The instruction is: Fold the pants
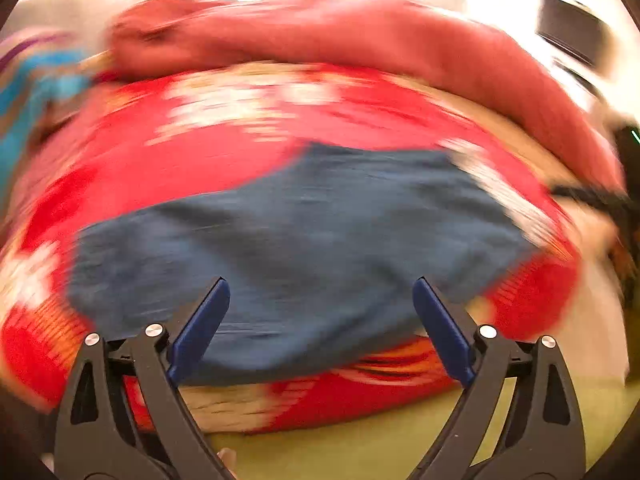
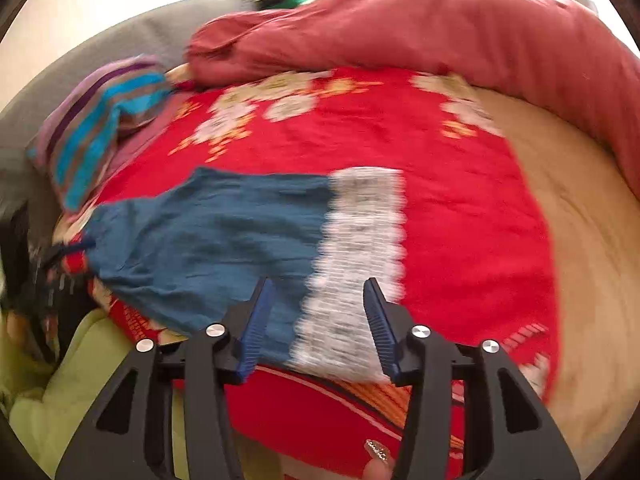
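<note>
We hold our left gripper [image 1: 321,292] above the blue pants [image 1: 288,240], its blue-padded fingers [image 1: 200,328] spread wide with nothing caught between them; the cloth lies below, not pressed by either pad. Our right gripper [image 2: 320,292] hangs over the same pants [image 2: 208,240] with its fingers [image 2: 256,324] partly apart, and they too grip nothing, the fabric showing between them on the bed beneath. The pants lie flat on a red bedspread [image 2: 460,220] patterned with pale flowers, near its front edge, and their end carries a white lace-like band [image 2: 356,272] that sits right under our right gripper. Behind the bedspread a pinkish-red duvet [image 2: 440,28] is bunched along the far side, and a striped blue and purple pillow [image 2: 100,128] rests at the left. A yellow-green sheet [image 1: 400,440] shows at the near edge. Both views are smeared by motion blur, so finer details of the cloth cannot be told.
</note>
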`<state>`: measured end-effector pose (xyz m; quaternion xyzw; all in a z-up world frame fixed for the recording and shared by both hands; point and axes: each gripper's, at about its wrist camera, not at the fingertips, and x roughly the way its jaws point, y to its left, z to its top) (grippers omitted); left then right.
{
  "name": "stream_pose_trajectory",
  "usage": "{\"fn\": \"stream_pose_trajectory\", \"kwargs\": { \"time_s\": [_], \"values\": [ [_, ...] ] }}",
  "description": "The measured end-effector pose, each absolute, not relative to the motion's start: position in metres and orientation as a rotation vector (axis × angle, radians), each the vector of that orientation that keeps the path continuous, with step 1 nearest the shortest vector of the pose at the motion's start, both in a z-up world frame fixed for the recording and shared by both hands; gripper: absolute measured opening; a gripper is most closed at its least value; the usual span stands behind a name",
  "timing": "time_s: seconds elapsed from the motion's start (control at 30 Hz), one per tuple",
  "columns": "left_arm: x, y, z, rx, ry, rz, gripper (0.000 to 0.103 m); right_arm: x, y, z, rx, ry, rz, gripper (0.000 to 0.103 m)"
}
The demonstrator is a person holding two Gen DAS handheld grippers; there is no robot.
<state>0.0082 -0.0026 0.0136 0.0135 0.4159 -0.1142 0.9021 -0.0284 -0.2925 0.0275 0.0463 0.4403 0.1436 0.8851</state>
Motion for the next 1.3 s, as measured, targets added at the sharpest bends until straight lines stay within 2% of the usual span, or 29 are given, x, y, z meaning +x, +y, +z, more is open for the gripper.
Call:
{"fn": "stream_pose_trajectory", "kwargs": {
  "time_s": [0.17, 0.3, 0.37, 0.6, 0.77, 0.87, 0.97, 1.1, 1.3],
  "values": [
    [0.039, 0.031, 0.006, -0.059, 0.914, -0.112, 0.087, -0.009, -0.257, -0.005, 0.053, 0.999, 0.367, 0.046],
    [0.057, 0.03, -0.022, 0.037, 0.991, 0.005, 0.087, -0.008, -0.255, -0.028, -0.038, 1.093, 0.305, 0.046],
    [0.059, 0.046, -0.04, 0.056, 1.011, 0.045, 0.087, -0.015, -0.26, -0.03, -0.044, 1.083, 0.316, 0.045],
    [0.058, 0.057, -0.038, 0.021, 0.982, 0.002, 0.087, -0.02, -0.266, -0.033, -0.057, 1.08, 0.3, 0.045],
    [0.039, 0.033, -0.012, 0.023, 0.927, -0.05, 0.086, -0.027, -0.263, -0.006, 0.01, 0.996, 0.363, 0.047],
    [0.029, 0.001, 0.0, 0.088, 0.899, -0.116, 0.087, -0.025, -0.251, 0.002, -0.003, 0.967, 0.408, 0.054],
    [0.023, -0.033, -0.011, 0.172, 0.928, -0.215, 0.087, -0.021, -0.241, -0.012, -0.034, 1.015, 0.418, 0.056],
    [0.02, -0.055, -0.054, 0.327, 1.023, -0.179, 0.09, -0.022, -0.241, -0.035, -0.028, 1.074, 0.388, 0.056],
    [0.011, -0.045, -0.03, 0.235, 0.979, -0.228, 0.09, -0.021, -0.26, -0.002, 0.047, 0.974, 0.414, 0.056]
  ]
}}
